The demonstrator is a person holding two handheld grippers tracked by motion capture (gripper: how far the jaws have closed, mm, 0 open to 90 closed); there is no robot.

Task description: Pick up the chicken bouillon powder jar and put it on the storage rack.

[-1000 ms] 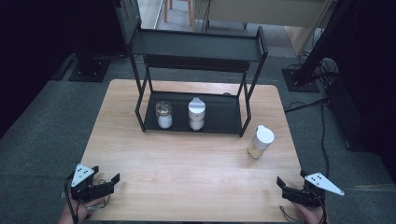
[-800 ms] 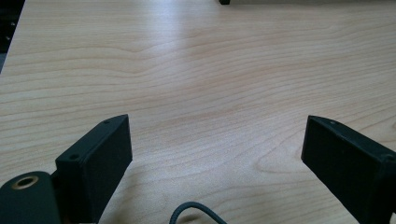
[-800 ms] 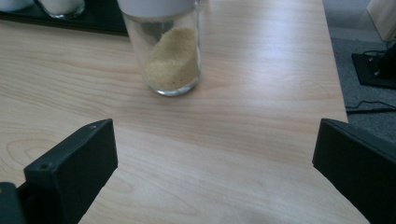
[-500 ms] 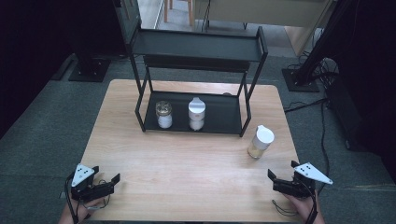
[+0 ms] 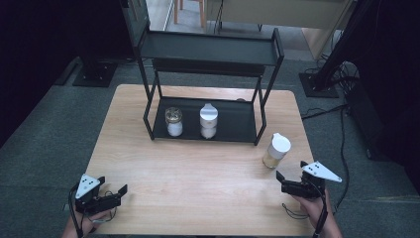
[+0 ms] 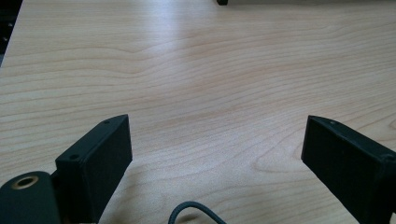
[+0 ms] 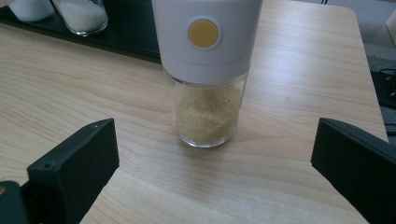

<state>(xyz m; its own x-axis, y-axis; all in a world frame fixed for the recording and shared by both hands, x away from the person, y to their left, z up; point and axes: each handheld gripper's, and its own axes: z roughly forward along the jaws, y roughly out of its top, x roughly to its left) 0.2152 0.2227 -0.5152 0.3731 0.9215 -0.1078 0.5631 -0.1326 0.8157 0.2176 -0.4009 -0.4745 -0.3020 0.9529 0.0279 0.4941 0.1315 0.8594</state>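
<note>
Pale wood grain runs under both tools as a person works two hand-held grippers at the near edge of a table (image 5: 198, 163). At the person's left, the left gripper (image 5: 111, 197) rests low on the boards with its jaws spread wide and nothing between them, parked well away from the work; its own camera looks out over bare tabletop.

At the right, the right gripper (image 5: 285, 182) sits just short of a spice jar (image 5: 276, 150), jaws likewise parted and empty. From the gripper's camera the jar (image 7: 206, 70) stands upright and square in the gap ahead, tan granules in its glass base below a white cap with a yellow button. That lining-up reads as the approach to a grasp: the jaws are held wide enough to pass either side of the glass body, and the jar is not yet touched.

The jar stands alone on the open table, just beside the right front leg of a black two-tier rack (image 5: 210, 49). Farther back, on the rack's lower shelf, a clear jar of white powder (image 5: 173, 122) and a white-capped shaker (image 5: 208, 120) stand side by side, leaving free shelf to their right, likely the tan jar's destination.
</note>
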